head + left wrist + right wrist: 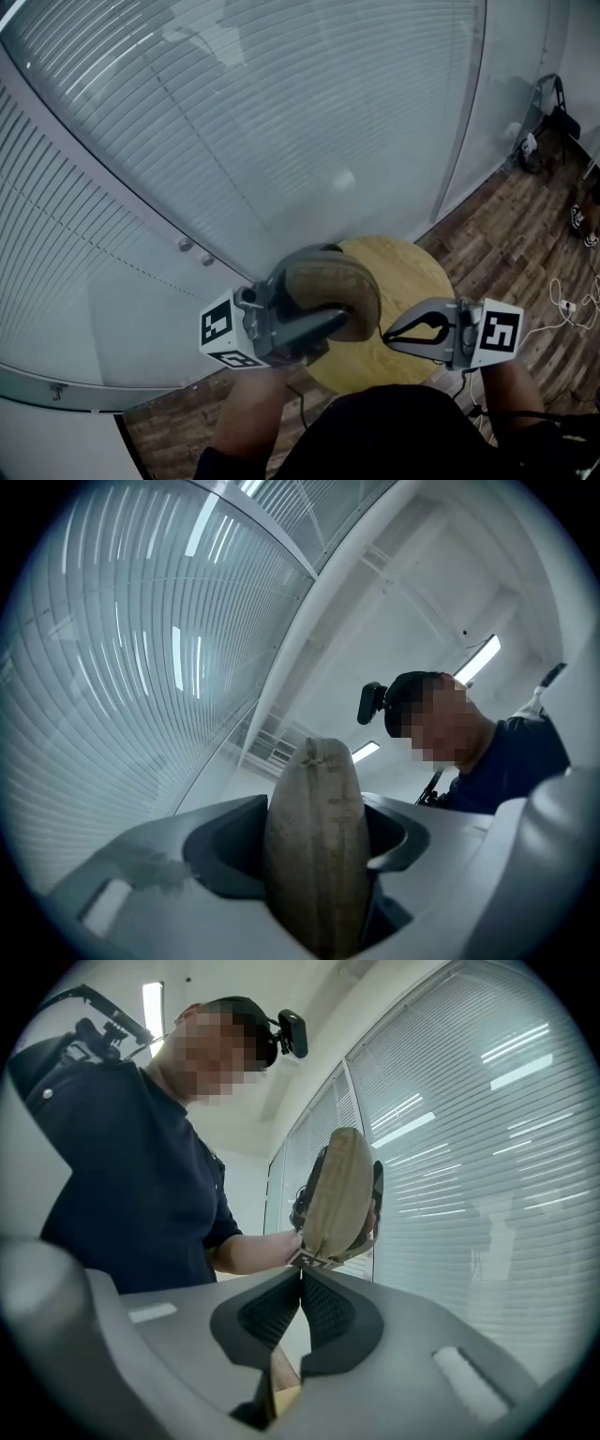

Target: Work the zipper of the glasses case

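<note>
My left gripper (323,317) is shut on the khaki fabric glasses case (330,286) and holds it up above the round table. In the left gripper view the case (314,855) stands on edge between the two grey jaws, with its seam running up the middle. My right gripper (386,336) is shut, its tips right beside the case's right edge. In the right gripper view the jaws (300,1271) meet just below the case (339,1194). Whether they pinch a zipper pull is too small to tell.
A round wooden table (417,272) stands below both grippers. Behind it runs a glass wall with blinds (234,122). White cables (570,309) lie on the wooden floor at the right, and a dark chair (555,117) stands far right.
</note>
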A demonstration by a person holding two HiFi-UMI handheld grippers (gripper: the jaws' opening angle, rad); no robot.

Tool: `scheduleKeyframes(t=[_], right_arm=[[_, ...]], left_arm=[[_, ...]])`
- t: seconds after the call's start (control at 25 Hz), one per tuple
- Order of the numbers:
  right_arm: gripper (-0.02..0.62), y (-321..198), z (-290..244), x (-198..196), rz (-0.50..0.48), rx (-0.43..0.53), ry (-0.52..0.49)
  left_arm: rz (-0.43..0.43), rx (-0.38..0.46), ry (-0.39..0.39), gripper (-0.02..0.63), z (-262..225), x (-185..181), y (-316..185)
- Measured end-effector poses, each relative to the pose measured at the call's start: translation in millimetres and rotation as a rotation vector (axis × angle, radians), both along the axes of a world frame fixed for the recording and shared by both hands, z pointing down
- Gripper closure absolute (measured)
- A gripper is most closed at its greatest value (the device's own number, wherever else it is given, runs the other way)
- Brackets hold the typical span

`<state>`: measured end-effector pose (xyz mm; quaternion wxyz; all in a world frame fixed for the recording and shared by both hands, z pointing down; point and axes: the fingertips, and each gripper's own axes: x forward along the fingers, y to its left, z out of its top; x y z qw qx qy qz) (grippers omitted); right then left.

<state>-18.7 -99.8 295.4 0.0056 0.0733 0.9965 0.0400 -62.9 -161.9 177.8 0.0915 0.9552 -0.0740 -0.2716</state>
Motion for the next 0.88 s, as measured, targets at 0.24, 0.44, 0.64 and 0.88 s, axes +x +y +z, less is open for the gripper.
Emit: scheduleKeyframes(t=[0.24,0.44,0.64,0.88], right_arm=[[0.584,-8,-8,-8,0.052,0.048,-0.017],[0.584,-6,-7,-15,0.077,0.061,-0.026],[0.584,-1,36,-17,0.102,-0.012,0.215],[0.584,-5,33,-40,0.188,0.127,0.158]], left_arm=[[-0.03,-0.057,0.044,0.311,1,-9,-17],[-0.051,-0.064,0.04,0.31,-1,-4,-21],[-0.061,-0.087,0.055,0.31,1,3,-22],[-0.101,-0.148,0.119,0.311,5,-4,-32]])
